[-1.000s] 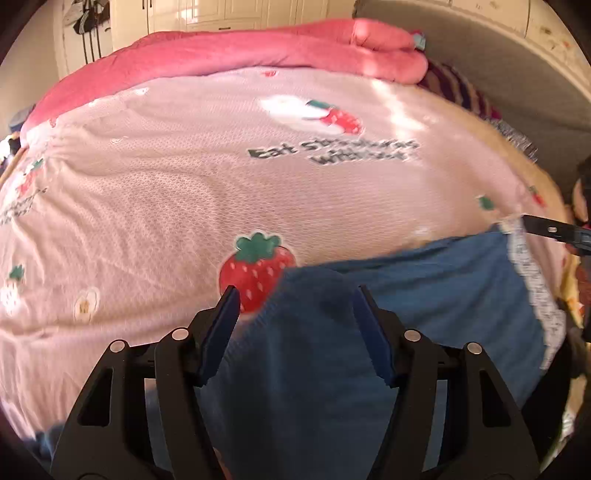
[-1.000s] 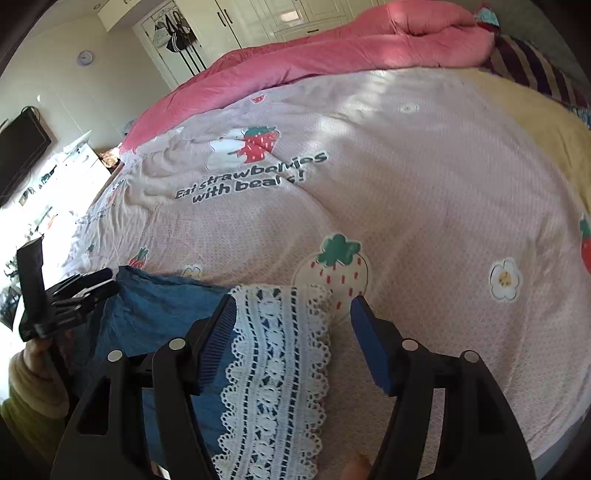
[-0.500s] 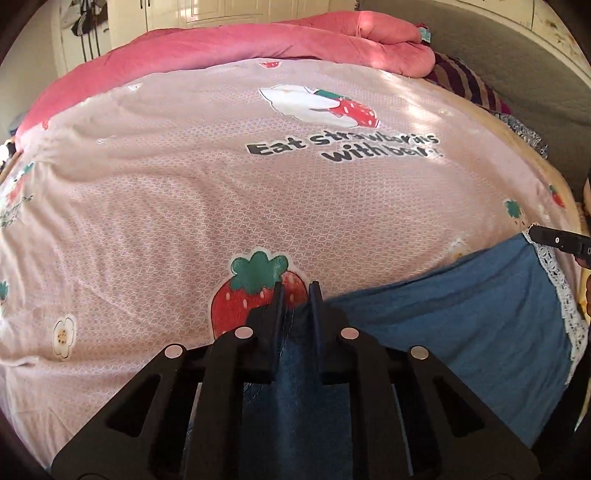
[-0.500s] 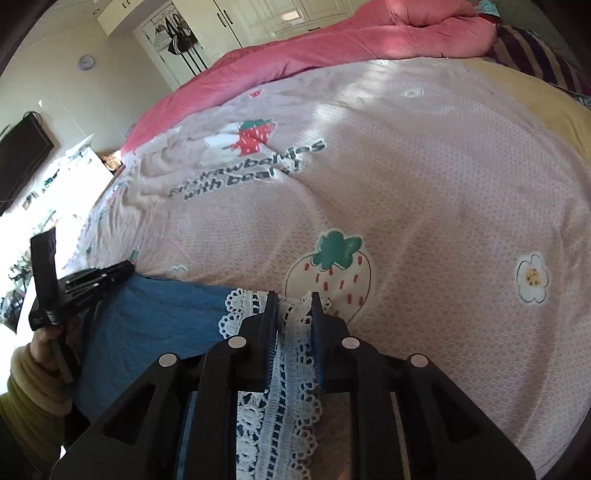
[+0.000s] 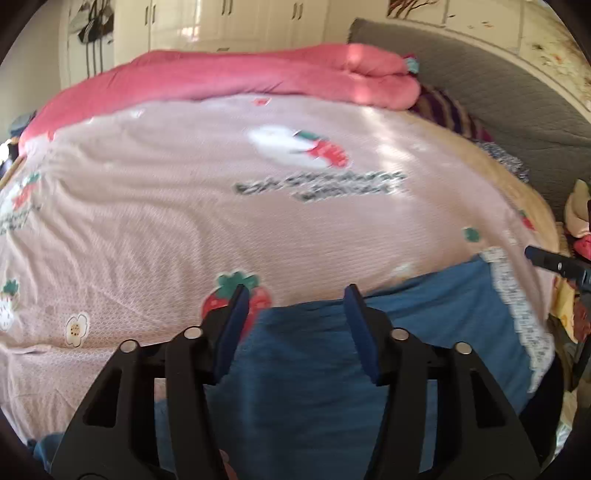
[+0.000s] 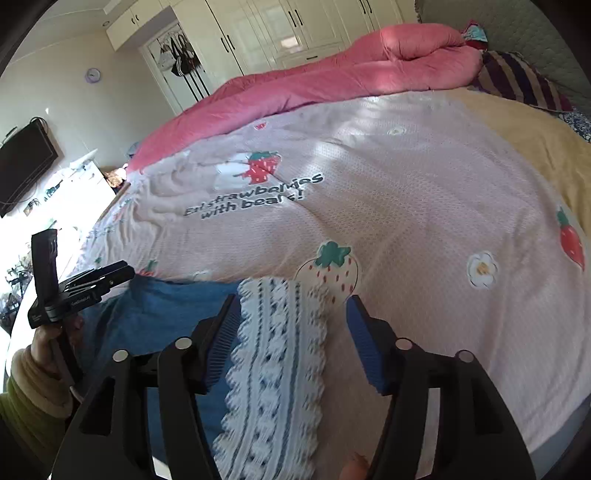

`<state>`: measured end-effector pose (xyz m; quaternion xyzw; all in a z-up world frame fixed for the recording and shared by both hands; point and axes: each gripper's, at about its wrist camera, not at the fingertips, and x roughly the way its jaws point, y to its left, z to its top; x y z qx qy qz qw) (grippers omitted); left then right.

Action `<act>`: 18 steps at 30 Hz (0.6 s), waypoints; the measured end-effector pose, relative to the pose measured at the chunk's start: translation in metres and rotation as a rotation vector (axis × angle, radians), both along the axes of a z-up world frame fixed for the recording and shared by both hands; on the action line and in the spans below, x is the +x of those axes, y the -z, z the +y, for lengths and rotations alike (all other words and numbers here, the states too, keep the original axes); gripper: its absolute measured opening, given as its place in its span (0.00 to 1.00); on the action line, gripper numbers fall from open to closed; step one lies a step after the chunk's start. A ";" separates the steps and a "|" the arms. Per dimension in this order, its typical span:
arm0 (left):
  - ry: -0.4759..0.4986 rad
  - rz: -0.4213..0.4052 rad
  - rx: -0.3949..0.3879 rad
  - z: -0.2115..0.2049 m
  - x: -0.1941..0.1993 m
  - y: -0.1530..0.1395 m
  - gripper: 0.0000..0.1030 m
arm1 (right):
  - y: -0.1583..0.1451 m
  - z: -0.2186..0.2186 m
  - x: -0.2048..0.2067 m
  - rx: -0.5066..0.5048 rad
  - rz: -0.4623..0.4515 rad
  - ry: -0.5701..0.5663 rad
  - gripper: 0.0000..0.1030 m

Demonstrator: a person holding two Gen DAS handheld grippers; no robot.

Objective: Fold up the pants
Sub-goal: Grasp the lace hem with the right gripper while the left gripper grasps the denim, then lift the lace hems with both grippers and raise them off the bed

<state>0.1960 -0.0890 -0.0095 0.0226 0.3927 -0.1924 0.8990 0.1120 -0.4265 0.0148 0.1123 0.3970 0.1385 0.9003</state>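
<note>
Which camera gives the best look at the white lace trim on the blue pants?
The right wrist view: the lace trim fills the foreground between the opening right claw, its pattern readable. The left wrist view shows it only as a blurred strip at the pants' far edge.

We see blue pants (image 5: 332,369) with white lace trim (image 6: 273,354) on a pale pink strawberry-print bedspread (image 6: 406,184); beyond the bedspread, a plain deep-pink quilt (image 6: 351,74).

Blue pants (image 5: 424,332) of matt denim-like cloth with white openwork lace trim (image 6: 273,354); pink bedspread (image 6: 406,192) of finely textured printed cloth; pink quilt (image 6: 351,77) soft and matt; wardrobe doors (image 6: 295,26) glossy white.
</note>
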 end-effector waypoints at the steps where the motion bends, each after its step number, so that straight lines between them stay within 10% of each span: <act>1: 0.015 -0.012 0.005 -0.006 -0.005 -0.005 0.50 | -0.003 0.001 -0.010 0.004 -0.007 0.000 0.64; 8: 0.172 -0.060 0.023 -0.059 -0.035 -0.030 0.82 | -0.002 -0.002 -0.075 0.021 -0.006 0.026 0.82; 18: 0.437 0.014 0.116 -0.156 -0.031 -0.017 0.90 | 0.036 -0.001 -0.109 0.135 0.132 0.038 0.83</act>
